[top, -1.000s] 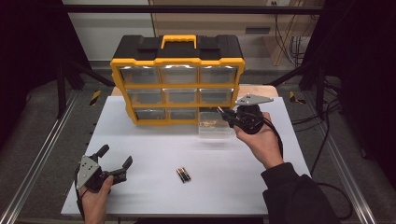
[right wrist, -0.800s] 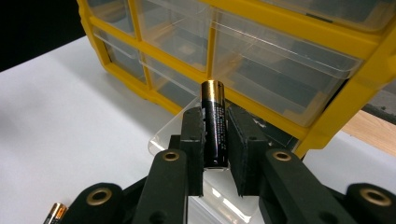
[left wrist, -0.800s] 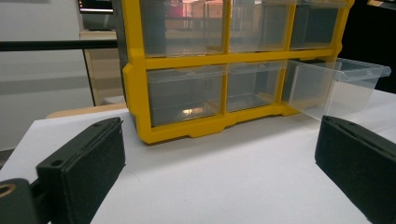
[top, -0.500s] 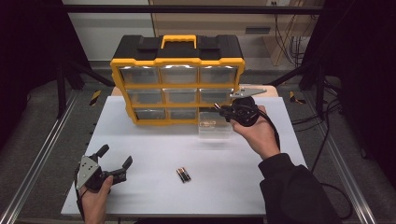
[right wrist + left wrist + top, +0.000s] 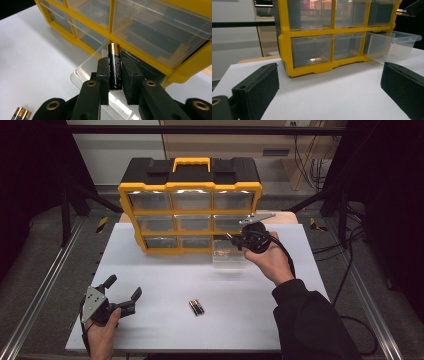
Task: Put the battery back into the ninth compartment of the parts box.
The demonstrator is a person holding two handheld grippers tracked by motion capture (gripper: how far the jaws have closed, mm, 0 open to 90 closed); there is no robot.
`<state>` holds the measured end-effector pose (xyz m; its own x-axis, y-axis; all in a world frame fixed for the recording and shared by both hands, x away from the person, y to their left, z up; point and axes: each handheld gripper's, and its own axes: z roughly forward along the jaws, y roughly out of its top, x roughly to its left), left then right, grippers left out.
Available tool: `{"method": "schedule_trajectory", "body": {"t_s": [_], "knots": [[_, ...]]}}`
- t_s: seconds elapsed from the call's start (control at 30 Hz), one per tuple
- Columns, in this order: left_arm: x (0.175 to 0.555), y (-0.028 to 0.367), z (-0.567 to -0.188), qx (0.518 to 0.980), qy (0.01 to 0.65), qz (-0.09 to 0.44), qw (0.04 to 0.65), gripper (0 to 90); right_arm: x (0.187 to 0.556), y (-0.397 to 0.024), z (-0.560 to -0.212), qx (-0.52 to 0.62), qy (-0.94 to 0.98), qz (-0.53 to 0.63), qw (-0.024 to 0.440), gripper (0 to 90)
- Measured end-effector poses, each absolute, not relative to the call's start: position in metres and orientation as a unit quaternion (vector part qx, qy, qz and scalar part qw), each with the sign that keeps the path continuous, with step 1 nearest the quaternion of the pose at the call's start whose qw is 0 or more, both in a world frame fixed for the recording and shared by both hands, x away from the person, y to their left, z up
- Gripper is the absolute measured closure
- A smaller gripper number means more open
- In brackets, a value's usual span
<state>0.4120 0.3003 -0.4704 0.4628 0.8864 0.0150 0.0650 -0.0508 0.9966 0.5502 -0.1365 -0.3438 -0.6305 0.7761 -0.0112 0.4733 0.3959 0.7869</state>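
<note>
- One organizer (image 5: 190, 207) with nine drawers; one clear drawer (image 5: 227, 256) is pulled out. Two batteries (image 5: 196, 307) lie on the tabletop (image 5: 165, 280).
- The right gripper view shows a third battery (image 5: 114, 65), black with a gold cap, over the open drawer.
- Right gripper (image 5: 115, 72): fingers pinching it. Left gripper (image 5: 120, 295): fingers spread.

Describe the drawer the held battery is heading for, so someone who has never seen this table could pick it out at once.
Start at the yellow and black organizer standing at the far side of the white table, with its three rows of clear drawers. The target is the bottom-right drawer, just under the battery clamped in the right gripper. Unlike its neighbours, it is pulled out onto the table.
</note>
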Motion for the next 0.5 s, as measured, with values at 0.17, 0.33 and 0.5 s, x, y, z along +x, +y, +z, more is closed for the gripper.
{"method": "schedule_trajectory", "body": {"t_s": [0.17, 0.33, 0.5], "knots": [[0.412, 0.300, -0.470, 0.631, 0.377, 0.356, 0.577, 1.5, 0.554, -0.133, -0.350, 0.384, 0.819, 0.382, 0.189, 76.7], [0.412, 0.300, -0.470, 0.631, 0.376, 0.355, 0.578, 1.6, 0.557, -0.131, -0.354, 0.384, 0.825, 0.370, 0.186, 76.7], [0.413, 0.300, -0.470, 0.632, 0.376, 0.355, 0.577, 1.6, 0.561, -0.129, -0.359, 0.388, 0.833, 0.352, 0.178, 76.7]]}}
